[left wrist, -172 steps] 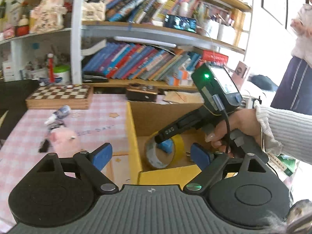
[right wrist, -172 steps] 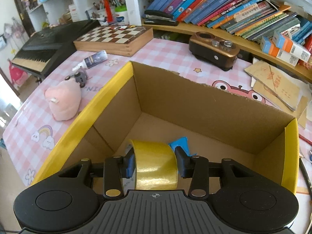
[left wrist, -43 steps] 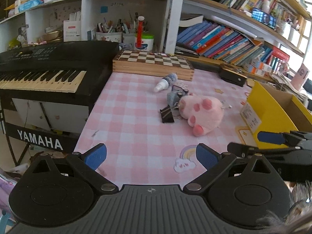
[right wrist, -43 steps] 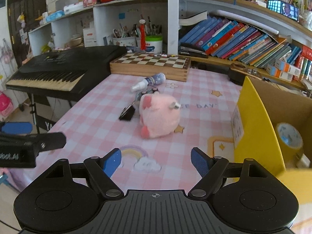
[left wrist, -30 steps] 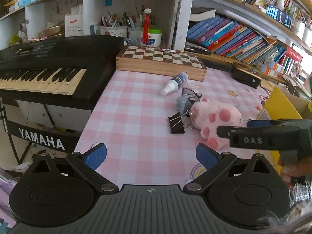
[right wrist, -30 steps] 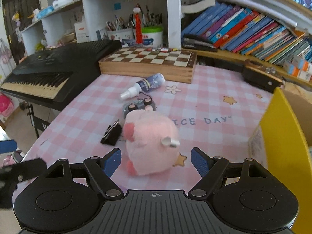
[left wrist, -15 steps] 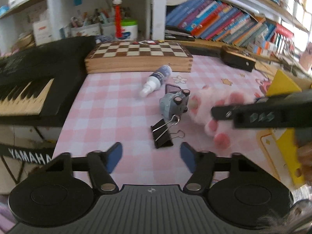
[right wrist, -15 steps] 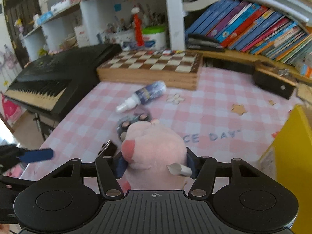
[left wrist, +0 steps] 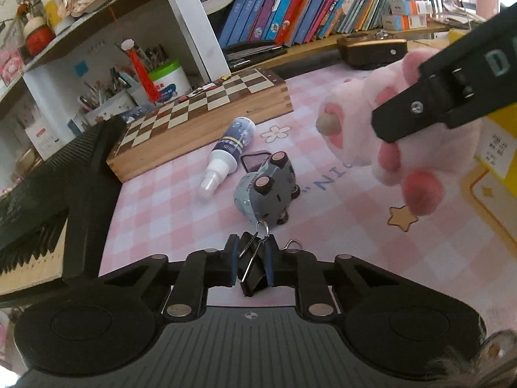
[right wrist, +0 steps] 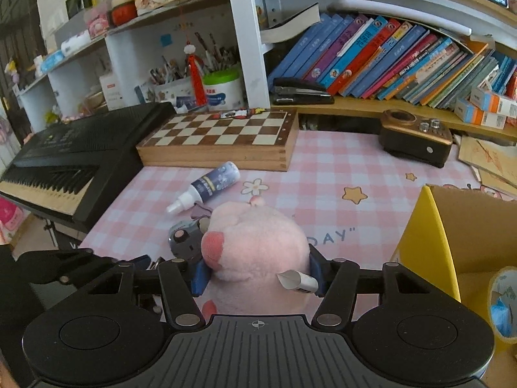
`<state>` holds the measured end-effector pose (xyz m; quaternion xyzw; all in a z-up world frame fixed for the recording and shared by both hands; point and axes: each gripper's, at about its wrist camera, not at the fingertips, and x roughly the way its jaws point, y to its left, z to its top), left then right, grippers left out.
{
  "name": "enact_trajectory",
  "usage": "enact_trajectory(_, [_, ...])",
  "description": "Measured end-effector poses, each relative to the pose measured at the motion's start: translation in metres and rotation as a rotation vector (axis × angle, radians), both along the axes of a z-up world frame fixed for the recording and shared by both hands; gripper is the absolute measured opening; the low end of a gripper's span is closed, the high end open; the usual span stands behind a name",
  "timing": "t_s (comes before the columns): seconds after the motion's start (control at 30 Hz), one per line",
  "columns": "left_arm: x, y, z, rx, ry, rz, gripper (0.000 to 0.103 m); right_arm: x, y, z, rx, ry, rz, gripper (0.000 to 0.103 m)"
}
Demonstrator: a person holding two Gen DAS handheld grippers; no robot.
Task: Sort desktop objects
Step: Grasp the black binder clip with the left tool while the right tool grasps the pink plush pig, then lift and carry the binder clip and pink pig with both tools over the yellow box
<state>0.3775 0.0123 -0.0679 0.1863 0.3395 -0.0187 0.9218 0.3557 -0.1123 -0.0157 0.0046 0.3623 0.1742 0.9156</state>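
The yellow-edged cardboard box stands open-topped just to the right of the right gripper and slightly ahead of it, with a roll of tape already lying inside. That is the relation the next move seems to turn on: whatever gets sorted has to travel rightward and over the near yellow wall, and the right hand is plainly the nearer of the two to that opening.

Between the right gripper's pads sits the pink plush toy, squeezed from both sides, its bulk bulging up and forward beyond the fingers. From the left wrist view it appears lifted clear of the pink checked tablecloth, paws dangling, so I judge it ready to swing right into the box.

The left gripper is farther from the box, off to the left of the right one and low over the cloth. Its jaws are nearly together, clamped on the black binder clip, whose wire handles point forward, away from the gripper. The clip's long way to the box runs rightward across the space the plush occupies, so I would expect the plush to go first.

Just ahead of the left gripper lies the small grey toy car, tipped over, and beyond it the little spray bottle, lying down with its nozzle pointing back toward the gripper.
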Motion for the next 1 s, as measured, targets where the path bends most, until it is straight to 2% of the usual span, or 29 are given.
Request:
enact_trajectory(0.1, [0.001,0.003,0.000,0.000,-0.013,0.005,0.009,-0.005,0.000,-0.001,0.002,0.006,0.004,0.058])
enact_trajectory(0.23, [0.000,0.014,0.009,-0.066,-0.023,0.026,0.007,-0.012,0.001,-0.001,0.001,0.012,0.008,0.058])
enact_trajectory(0.3, [-0.004,0.023,0.017,-0.120,-0.036,0.043,0.006,-0.016,0.001,0.000,0.003,0.014,0.011,0.058])
enact_trajectory(0.43, [-0.016,0.045,0.034,-0.301,-0.053,0.101,0.006,-0.026,0.000,0.001,0.007,0.017,0.016,0.058])
enact_trajectory(0.5, [-0.023,0.052,0.040,-0.356,-0.060,0.123,0.006,-0.031,0.000,0.003,0.006,0.016,0.019,0.058])
enact_trajectory(1.0, [-0.117,0.072,0.074,-0.466,-0.108,0.139,0.006,-0.100,-0.005,0.022,0.012,-0.016,0.035,0.058])
